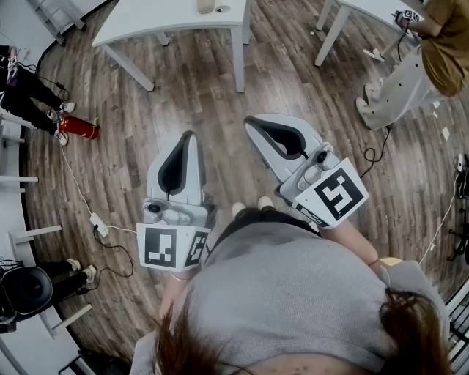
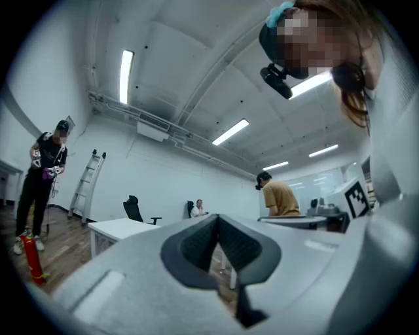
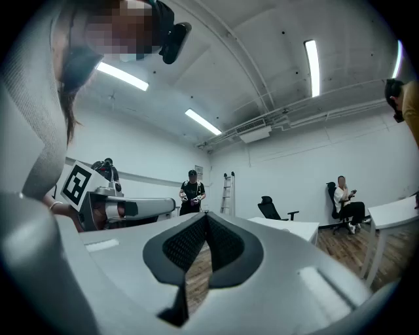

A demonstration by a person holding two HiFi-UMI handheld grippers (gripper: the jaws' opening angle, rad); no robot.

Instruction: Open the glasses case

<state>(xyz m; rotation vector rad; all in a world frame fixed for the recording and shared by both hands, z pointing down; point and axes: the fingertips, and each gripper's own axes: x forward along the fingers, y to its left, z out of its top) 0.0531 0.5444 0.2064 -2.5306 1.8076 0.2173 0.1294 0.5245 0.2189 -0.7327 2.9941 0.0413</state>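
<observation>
Side by side: left tool (image 1: pixel 187 139), right tool (image 1: pixel 258 126); table (image 1: pixel 168 22) ahead; extinguisher (image 1: pixel 77 127) left.

The left gripper (image 1: pixel 187 140) and right gripper (image 1: pixel 256 126) are showing pale grey shells and black pads; the floor (image 1: pixel 212 110) is showing brown wood grain.

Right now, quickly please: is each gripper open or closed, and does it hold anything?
Left gripper: closed, jaws together, holding nothing.
Right gripper: closed, jaws together, holding nothing.
</observation>
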